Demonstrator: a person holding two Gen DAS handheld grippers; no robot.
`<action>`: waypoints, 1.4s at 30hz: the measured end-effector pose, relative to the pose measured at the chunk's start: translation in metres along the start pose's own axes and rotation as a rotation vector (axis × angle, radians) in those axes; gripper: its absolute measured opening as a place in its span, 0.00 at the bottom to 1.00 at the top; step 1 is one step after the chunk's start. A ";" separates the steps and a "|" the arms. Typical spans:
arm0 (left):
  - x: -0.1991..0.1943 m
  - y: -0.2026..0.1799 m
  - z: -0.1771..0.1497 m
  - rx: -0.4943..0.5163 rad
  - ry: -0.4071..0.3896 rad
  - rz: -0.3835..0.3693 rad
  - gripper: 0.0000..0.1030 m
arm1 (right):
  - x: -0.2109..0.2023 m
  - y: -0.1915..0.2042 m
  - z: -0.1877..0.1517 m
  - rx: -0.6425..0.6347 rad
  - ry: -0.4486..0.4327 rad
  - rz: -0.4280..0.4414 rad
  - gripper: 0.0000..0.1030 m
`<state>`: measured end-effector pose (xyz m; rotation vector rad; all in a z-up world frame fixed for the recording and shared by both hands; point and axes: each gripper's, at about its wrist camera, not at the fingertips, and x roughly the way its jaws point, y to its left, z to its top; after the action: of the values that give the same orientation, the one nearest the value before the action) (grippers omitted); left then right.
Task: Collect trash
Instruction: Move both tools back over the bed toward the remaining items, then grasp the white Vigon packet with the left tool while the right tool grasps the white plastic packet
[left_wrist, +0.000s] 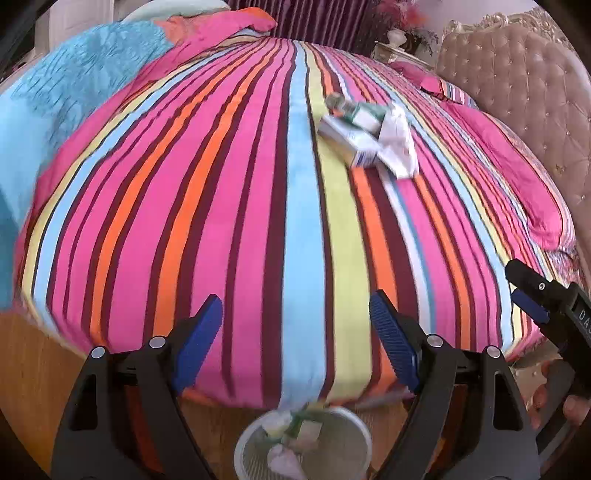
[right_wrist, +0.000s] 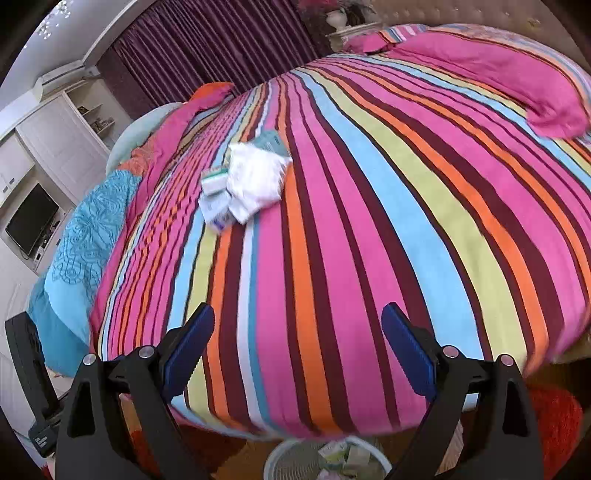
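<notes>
A heap of trash lies on the striped bed cover (left_wrist: 258, 184): small white-and-green cartons (left_wrist: 351, 138) and crumpled white paper (left_wrist: 397, 147). In the right wrist view the cartons (right_wrist: 214, 201) and the white paper (right_wrist: 255, 181) lie far ahead, left of centre. A white mesh bin (left_wrist: 303, 443) holding some trash stands on the floor at the bed's foot, below my left gripper (left_wrist: 295, 314), which is open and empty. The bin (right_wrist: 325, 461) also sits under my right gripper (right_wrist: 297, 325), open and empty. The right gripper (left_wrist: 524, 291) shows at the left view's right edge.
A blue blanket (left_wrist: 55, 110) and pink pillows (right_wrist: 498, 81) lie on the bed's sides. A tufted headboard (left_wrist: 517, 92) is at the right. White cabinets with a dark screen (right_wrist: 31, 221) stand at the left. Wooden floor (left_wrist: 29, 369) surrounds the bed's foot.
</notes>
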<state>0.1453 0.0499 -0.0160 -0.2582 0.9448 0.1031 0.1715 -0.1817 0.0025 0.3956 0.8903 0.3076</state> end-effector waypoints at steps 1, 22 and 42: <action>0.003 -0.002 0.006 -0.001 0.000 -0.001 0.77 | 0.005 0.003 0.008 -0.007 -0.003 0.001 0.85; 0.112 -0.034 0.141 -0.134 0.087 -0.146 0.77 | 0.078 0.019 0.080 -0.120 0.009 -0.007 0.85; 0.167 -0.047 0.173 -0.119 0.173 -0.033 0.77 | 0.113 0.039 0.094 -0.183 0.021 -0.034 0.85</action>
<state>0.3880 0.0464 -0.0466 -0.3972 1.1080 0.1084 0.3101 -0.1195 -0.0038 0.2084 0.8803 0.3588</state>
